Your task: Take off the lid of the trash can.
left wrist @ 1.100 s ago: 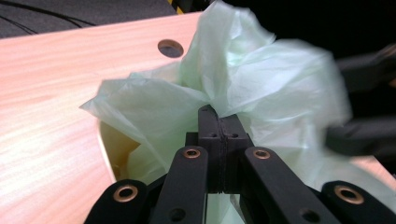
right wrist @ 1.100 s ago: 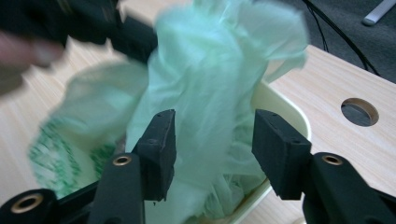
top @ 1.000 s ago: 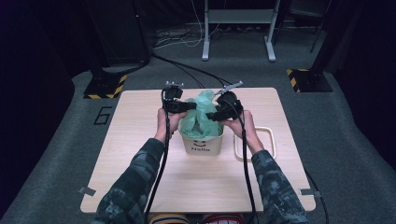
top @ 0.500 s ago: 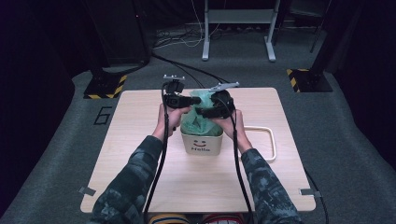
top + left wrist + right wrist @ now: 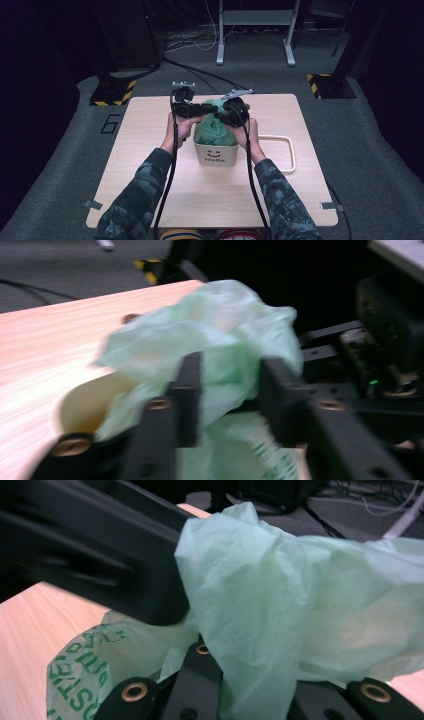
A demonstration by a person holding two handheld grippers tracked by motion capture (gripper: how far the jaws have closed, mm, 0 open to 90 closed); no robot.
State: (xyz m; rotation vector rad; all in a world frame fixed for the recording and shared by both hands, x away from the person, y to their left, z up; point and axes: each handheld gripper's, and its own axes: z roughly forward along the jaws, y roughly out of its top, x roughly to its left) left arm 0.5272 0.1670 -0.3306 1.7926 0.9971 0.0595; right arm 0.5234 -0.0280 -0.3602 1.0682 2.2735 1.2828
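High view, green bag mid-table, edges distant

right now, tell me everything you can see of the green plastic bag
The green plastic bag is thin, pale, translucent film with darker green print, crumpled and bunched upward. It lines the small cream bin marked Hello, mid-table. Its gathered top rises above the rim, where the left gripper has film between its jaws and the right gripper meets it from the other side.

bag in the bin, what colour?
Pale translucent green plastic bag with darker green print; clearest in the right gripper view.
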